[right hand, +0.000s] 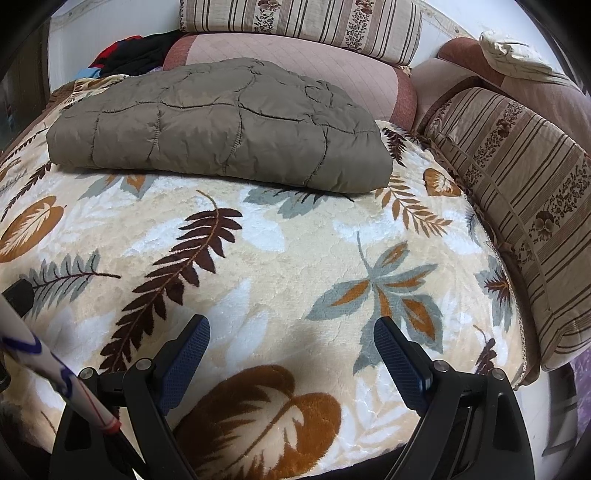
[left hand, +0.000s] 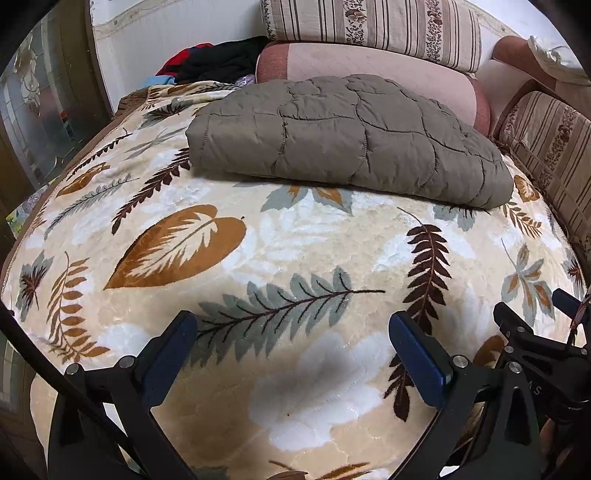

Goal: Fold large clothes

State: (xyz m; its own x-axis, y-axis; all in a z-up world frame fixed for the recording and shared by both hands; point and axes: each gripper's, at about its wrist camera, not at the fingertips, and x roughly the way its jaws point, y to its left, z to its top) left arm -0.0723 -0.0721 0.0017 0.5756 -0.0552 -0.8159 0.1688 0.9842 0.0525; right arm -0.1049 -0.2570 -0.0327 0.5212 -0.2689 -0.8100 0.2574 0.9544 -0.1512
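An olive-brown quilted garment (left hand: 343, 140) (right hand: 221, 125) lies folded into a thick rectangle at the far side of the leaf-patterned blanket (left hand: 295, 251) (right hand: 295, 251). My left gripper (left hand: 293, 325) hovers open over the blanket's near part, well short of the garment, with nothing between its blue pads (left hand: 417, 354). My right gripper (right hand: 291, 328) is open too, empty, at about the same distance from the fold. The right gripper's black frame (left hand: 535, 339) shows at the left wrist view's right edge.
Striped and pink cushions (left hand: 369, 29) (right hand: 517, 184) line the back and right side. A heap of red and black clothes (left hand: 214, 62) (right hand: 136, 55) lies at the back left. A glass-fronted door (left hand: 40, 110) stands left of the bed. A white stick with a red band (right hand: 66, 380) crosses the lower left.
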